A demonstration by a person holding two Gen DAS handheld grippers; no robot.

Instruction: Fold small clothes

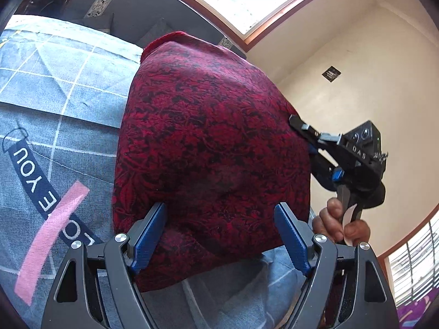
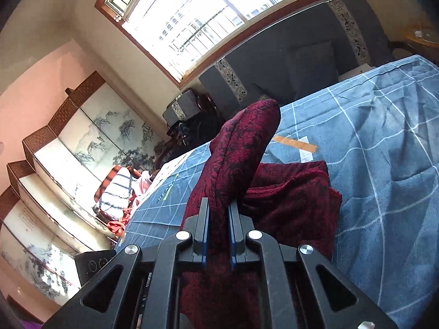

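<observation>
In the left wrist view, the left tool stood wide open around the red-and-black patterned knit garment, lifted over the blue quilted bed.

In the right wrist view, the right tool pinched a bunched fold of that garment; folding looked barely begun.

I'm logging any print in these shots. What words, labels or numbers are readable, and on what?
"E YOU": on a dark band printed on the blue bedspread, upside down; letters before it are cut off.
"DAS": on the right gripper, partly legible.
Small lettering on the bedspread's grid patch: too small to read.
Dark wall sticker: unreadable.
</observation>
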